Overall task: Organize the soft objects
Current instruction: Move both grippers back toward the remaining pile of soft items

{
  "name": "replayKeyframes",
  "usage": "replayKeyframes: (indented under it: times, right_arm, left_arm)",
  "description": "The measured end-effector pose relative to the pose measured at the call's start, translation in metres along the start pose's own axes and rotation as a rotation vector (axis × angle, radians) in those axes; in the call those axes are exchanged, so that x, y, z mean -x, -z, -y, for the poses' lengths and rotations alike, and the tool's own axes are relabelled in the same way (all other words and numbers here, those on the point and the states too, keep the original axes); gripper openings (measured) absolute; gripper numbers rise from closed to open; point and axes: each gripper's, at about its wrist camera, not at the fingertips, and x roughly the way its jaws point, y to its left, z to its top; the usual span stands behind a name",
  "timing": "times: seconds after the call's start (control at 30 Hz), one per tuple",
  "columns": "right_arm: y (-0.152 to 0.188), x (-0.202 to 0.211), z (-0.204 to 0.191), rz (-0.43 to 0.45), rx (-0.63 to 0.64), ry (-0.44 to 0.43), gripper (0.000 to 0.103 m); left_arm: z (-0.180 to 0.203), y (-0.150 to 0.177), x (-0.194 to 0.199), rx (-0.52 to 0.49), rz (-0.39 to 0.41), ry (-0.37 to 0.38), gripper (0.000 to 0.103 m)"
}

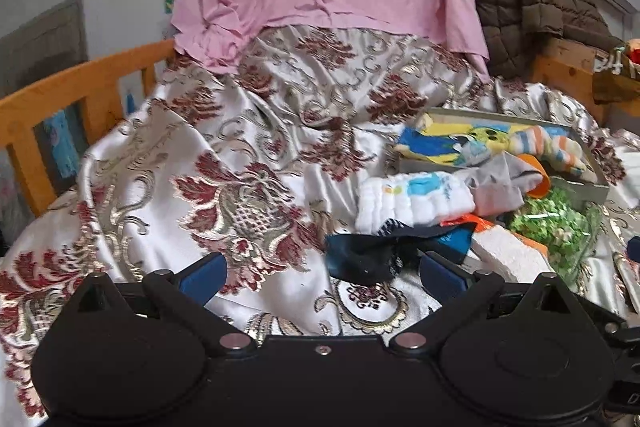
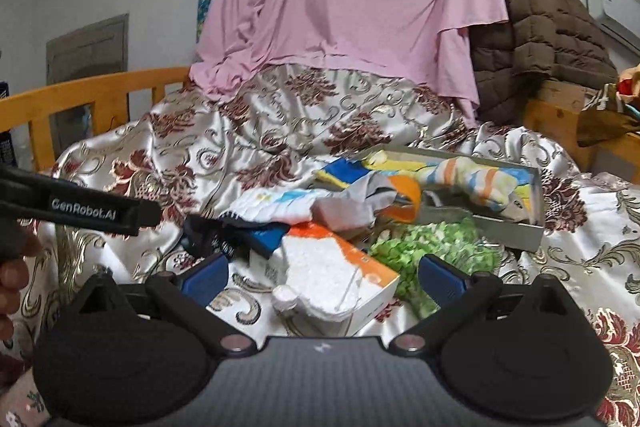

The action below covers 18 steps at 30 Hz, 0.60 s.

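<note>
A pile of small soft items lies on the patterned bedspread (image 1: 240, 147): a white ribbed sock (image 1: 412, 201), a dark navy sock (image 1: 364, 255), a grey cloth (image 1: 500, 187) and a striped sock (image 1: 548, 145) in a shallow grey box (image 1: 576, 183). My left gripper (image 1: 322, 273) is open and empty, just short of the navy sock. My right gripper (image 2: 322, 273) is open and empty over a white foam block (image 2: 332, 271). The navy sock (image 2: 216, 235), white sock (image 2: 276, 205), striped sock (image 2: 476, 179) and box (image 2: 500, 231) also show there.
A bag of green pieces (image 2: 432, 247) lies by the box. A pink sheet (image 2: 352, 7) and a brown quilted jacket (image 2: 536, 39) hang behind. A wooden bed rail (image 1: 72, 99) runs at left. The left gripper's body (image 2: 92, 213) crosses the right view's left edge.
</note>
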Motion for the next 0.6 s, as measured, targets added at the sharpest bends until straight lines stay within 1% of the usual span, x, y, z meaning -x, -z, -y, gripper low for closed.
replayKeyframes:
  times: [0.23, 0.37, 0.43, 0.6]
  right_arm:
    - [0.007, -0.011, 0.000, -0.033, 0.012, -0.015, 0.103]
    - [0.010, -0.020, -0.001, -0.047, 0.047, -0.015, 0.103]
    - [0.010, -0.025, 0.000, -0.055, 0.062, -0.011, 0.103]
    - [0.012, -0.040, 0.006, -0.075, 0.059, -0.014, 0.103]
  left_arm:
    - [0.000, -0.001, -0.021, -0.045, -0.028, 0.063, 0.102]
    - [0.000, -0.005, -0.039, -0.070, -0.050, 0.131, 0.102]
    - [0.003, -0.007, -0.048, -0.102, -0.050, 0.161, 0.102]
    - [0.010, -0.008, -0.069, -0.214, -0.067, 0.200, 0.102]
